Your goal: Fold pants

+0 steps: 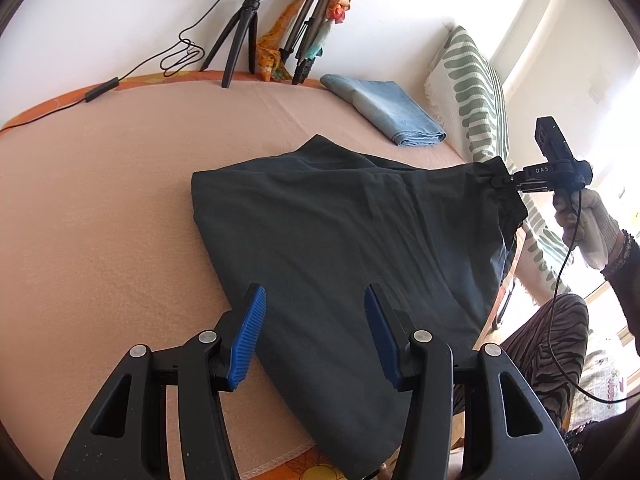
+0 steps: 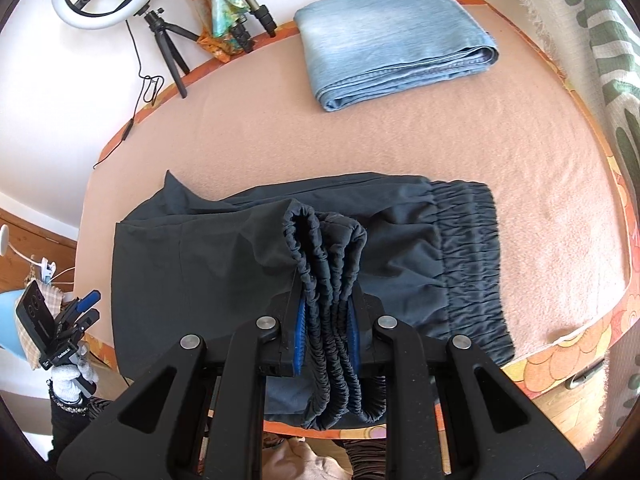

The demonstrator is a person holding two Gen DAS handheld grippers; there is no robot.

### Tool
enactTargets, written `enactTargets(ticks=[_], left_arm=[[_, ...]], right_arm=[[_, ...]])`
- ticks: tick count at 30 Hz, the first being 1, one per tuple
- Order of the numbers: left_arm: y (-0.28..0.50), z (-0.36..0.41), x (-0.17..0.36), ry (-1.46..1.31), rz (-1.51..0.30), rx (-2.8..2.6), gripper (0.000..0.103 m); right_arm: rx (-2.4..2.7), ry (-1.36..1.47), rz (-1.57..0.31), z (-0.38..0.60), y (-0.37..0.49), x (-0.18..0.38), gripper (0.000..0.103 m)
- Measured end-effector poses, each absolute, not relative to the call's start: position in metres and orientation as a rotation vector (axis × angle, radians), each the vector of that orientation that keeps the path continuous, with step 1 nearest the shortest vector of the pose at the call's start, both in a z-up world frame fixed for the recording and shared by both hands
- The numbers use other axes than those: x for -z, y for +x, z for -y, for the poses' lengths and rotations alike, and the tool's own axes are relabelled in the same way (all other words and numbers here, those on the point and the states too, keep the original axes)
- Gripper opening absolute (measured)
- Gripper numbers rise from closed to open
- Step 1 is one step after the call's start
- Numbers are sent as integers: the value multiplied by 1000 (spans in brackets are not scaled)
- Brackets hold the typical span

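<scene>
Pink-blanketed bed carries dark pants at frame centre | right gripper jaws pinch bunched elastic cuffs | left gripper jaws spread, empty, lower centre | carry cuffs level onto waistband, align edges.

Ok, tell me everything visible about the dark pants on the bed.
The dark charcoal, thin-fabric pants lie partly folded on the pink blanket, gathered elastic waistband flat toward the bed's edge. Their bunched elastic leg cuffs are lifted off the blanket and pinched between the right gripper's blue-padded fingers. The left gripper hovers open above the fabric, holding nothing.
</scene>
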State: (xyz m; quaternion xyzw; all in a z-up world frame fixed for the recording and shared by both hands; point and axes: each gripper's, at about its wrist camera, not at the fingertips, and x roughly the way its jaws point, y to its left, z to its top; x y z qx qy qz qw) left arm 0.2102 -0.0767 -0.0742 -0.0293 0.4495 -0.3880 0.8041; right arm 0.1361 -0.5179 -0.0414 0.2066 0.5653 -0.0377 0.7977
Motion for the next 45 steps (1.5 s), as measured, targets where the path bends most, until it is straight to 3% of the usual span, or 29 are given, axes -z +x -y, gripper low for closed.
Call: enactTargets(ticks=[16, 19, 21, 24, 31, 34, 45], left_arm=[[202, 79, 78, -59, -985, 840, 50], [202, 78, 79, -65, -991, 834, 50], [200, 78, 78, -67, -994, 834, 50], [198, 79, 79, -69, -1001, 828, 50], [192, 75, 84, -135, -1048, 806, 51], [189, 69, 88, -199, -1075, 794, 55], [176, 63, 114, -349, -1145, 765, 55]], right_arm=[[170, 362, -1261, 537, 149, 73, 18], [185, 324, -1257, 536, 148, 73, 21], [202, 315, -1244, 537, 144, 69, 32], [232, 273, -1207, 534, 134, 56, 37], [175, 185, -1086, 493, 102, 23, 39], [128, 195, -1095, 480, 96, 30, 39], [145, 297, -1150, 490, 89, 72, 39]])
